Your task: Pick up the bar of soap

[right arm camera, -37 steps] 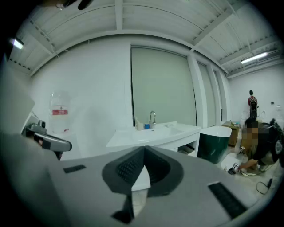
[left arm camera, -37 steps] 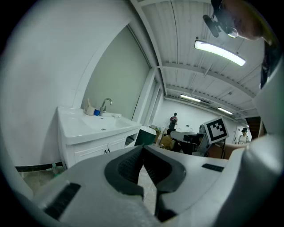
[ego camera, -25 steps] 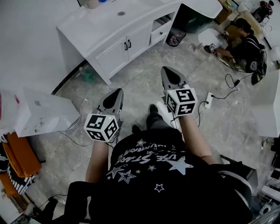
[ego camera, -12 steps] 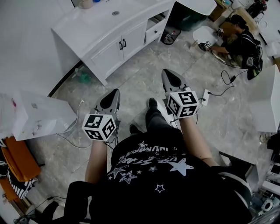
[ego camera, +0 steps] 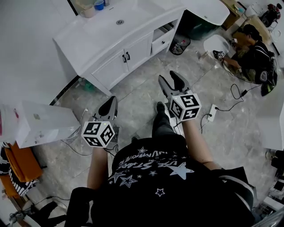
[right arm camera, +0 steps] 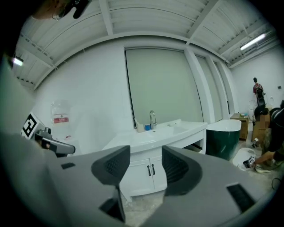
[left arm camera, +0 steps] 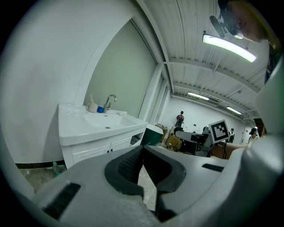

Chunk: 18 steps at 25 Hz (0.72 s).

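No bar of soap shows clearly. A white vanity point(ego camera: 102, 42) with a sink stands ahead across the floor, with its faucet point(right arm camera: 152, 119), a beige cup point(ego camera: 88, 9) and a blue cup point(ego camera: 99, 5) at its back. A small pale object point(left arm camera: 121, 114) lies on the counter; I cannot tell what it is. My left gripper point(ego camera: 110, 105) is shut and empty, held over the floor. My right gripper point(ego camera: 171, 79) is opening, with nothing between its jaws. Both point toward the vanity from well short of it.
A black waste bin point(ego camera: 179, 43) sits beside the vanity's open shelves. A person point(ego camera: 253, 44) crouches at the far right among cables and a power strip point(ego camera: 211, 106). A white box point(ego camera: 44, 122) and orange cloth point(ego camera: 17, 159) lie at left. A dark green tub point(right arm camera: 224, 137) stands beyond the vanity.
The right gripper's jaws have parted; they were together before. The left gripper has dropped lower in the view and stays shut.
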{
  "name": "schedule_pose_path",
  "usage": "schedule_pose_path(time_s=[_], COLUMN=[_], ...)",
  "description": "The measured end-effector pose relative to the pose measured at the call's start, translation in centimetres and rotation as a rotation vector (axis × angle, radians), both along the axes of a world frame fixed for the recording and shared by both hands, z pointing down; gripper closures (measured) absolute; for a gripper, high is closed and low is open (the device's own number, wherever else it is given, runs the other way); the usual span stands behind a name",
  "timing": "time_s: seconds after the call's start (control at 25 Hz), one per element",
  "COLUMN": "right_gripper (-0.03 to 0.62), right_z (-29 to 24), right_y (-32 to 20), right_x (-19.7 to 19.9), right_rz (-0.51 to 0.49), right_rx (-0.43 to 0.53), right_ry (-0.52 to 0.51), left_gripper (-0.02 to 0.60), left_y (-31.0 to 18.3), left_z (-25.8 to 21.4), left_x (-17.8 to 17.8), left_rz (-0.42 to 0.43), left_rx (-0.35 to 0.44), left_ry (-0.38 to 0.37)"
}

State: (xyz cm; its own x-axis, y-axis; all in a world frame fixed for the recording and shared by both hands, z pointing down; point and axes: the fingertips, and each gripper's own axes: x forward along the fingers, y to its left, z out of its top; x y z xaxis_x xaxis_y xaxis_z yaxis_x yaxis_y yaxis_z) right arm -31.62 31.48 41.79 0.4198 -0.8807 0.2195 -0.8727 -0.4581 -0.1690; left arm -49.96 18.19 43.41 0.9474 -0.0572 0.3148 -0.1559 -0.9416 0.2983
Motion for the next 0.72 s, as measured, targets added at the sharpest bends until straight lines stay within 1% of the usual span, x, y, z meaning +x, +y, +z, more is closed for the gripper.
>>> schedule_pose_path(time_s=[0.04,0.16,0.32,0.36,0.52,0.6,0.72], right_gripper=[0.371,0.349,0.315,0.296,0.229,0.217,0.203], right_z=[0.1,0.1,-0.4,-0.5,-0.3,0.2,0.7], right_y=[-0.4,-1.8,-3.5,-3.8,-4.9,-5.3,-6.2], right_x=[1.6,6.3,12.3,13.6,18.0,19.8,22.0], right_rz=[-0.013,-0.057,-0.112,-0.126,-0.194,-0.229,-0.285], right_rx=[-0.001,0.002,0.006,0.006,-0.004,-0.008,-0.018], right_ry=[-0.008,-0.018,-0.023,-0.031,-0.062,-0.070,-0.078], left_gripper=[0.572,0.572,0.572,0.572,0.572,0.572,0.572], left_y=[-0.3,-1.1,-1.5,-1.5,-1.7,-1.8,-1.9], left_z=[0.0,-0.2,-1.0,-1.2,-1.8,-1.8,-1.9], left_x=[1.4,5.7,11.1,12.3,16.9,18.9,20.8], left_rz=[-0.011,-0.045,-0.087,-0.095,-0.136,-0.161,-0.212], left_rx=[0.003,0.024,0.038,0.041,0.058,0.075,0.091], left_ry=[-0.005,-0.018,-0.016,-0.016,-0.017,-0.017,-0.015])
